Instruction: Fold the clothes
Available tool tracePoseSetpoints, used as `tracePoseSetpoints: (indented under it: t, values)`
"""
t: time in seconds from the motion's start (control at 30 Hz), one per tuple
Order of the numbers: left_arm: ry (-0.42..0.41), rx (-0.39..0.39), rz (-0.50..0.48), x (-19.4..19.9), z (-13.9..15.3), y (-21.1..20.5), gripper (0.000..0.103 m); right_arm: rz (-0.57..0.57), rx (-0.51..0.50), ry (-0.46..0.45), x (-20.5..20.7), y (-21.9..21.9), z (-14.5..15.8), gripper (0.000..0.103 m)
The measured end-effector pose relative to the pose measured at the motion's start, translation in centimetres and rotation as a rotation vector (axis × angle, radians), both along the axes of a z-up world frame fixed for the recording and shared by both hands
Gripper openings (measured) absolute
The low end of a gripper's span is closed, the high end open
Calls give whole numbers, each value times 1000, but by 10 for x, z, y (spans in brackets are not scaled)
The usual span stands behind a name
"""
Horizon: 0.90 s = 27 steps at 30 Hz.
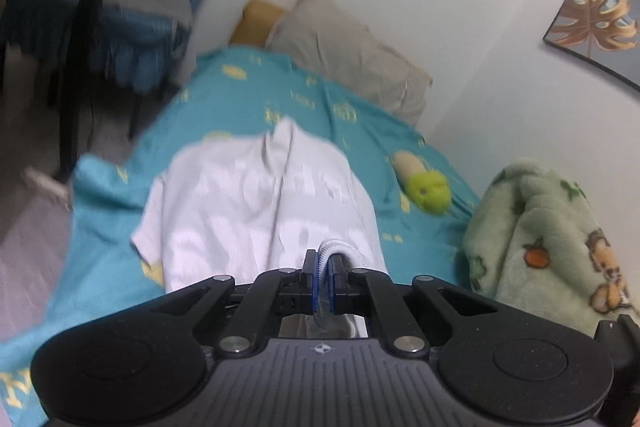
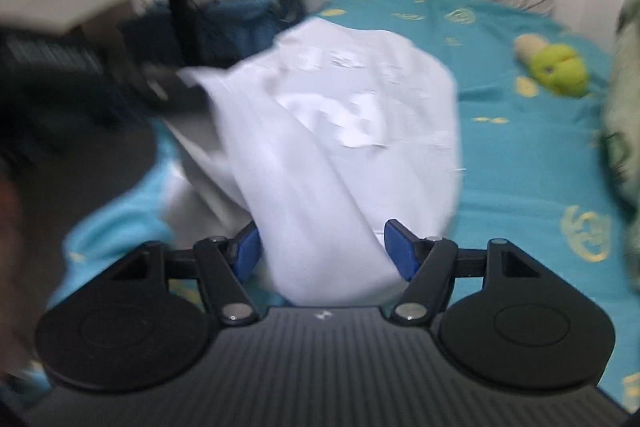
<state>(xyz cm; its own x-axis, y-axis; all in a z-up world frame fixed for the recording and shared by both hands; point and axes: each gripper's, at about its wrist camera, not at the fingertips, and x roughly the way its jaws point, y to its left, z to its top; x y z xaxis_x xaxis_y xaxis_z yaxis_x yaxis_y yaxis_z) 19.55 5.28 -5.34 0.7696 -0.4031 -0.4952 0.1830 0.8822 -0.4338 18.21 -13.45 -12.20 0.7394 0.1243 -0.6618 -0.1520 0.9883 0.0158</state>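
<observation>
Left gripper (image 1: 323,261): fingers pinched together on the white shirt's (image 1: 256,203) ribbed collar. Right gripper (image 2: 322,247): fingers spread wide either side of the shirt.

Black left gripper (image 1: 323,269), blue-padded jaws, silver screws

Bed with a teal patterned sheet

On the bed (image 1: 240,95) lie a white garment (image 1: 256,203), a green-and-cream plush toy (image 1: 424,183), a grey pillow (image 1: 352,55) at the head, and what looks like a green fleece blanket (image 1: 544,227).
</observation>
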Motion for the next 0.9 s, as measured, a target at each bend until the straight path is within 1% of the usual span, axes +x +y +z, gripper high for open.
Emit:
tracePoseSetpoints:
  t: [0.1,0.17,0.23,0.33,0.37,0.43,0.5,0.57,0.6,0.67,0.73,0.8,0.87,0.9]
  values:
    - [-4,36,17,-3,0,-4,5,-114,-12,-31,-3,-19,9,68]
    - [-1,62,-3,-4,-1,-10,5,-194,28,-82,-9,-37,24,68]
    - [-12,91,-64,-9,-2,-21,5,-260,79,-131,-15,-54,39,68]
    - [-51,142,-169,-20,-1,-41,5,-349,153,-167,-24,-80,56,68]
    - [-67,159,-199,-25,-1,-48,5,-370,180,-159,-25,-89,59,68]
    - [-102,164,-238,-32,1,-56,5,-399,230,-120,-25,-106,60,68]
    - [-142,136,-239,-38,7,-55,5,-429,244,-57,-19,-118,53,69]
    - [-183,102,-234,-44,13,-53,4,-433,234,26,-12,-123,42,82]
    - [-203,86,-232,-46,16,-52,4,-416,226,75,-8,-122,34,84]
    - [-238,48,-199,-49,23,-44,4,-357,240,179,2,-118,18,82]
    - [-261,12,-161,-49,30,-35,4,-336,268,232,7,-115,9,82]
    - [-281,-39,-141,-48,38,-24,4,-277,243,238,9,-108,9,82]
    - [-318,-64,-137,-52,45,-19,4,-257,196,170,4,-100,19,83]
    - [-342,-74,-140,-54,50,-18,4,-271,157,112,-1,-96,28,83]
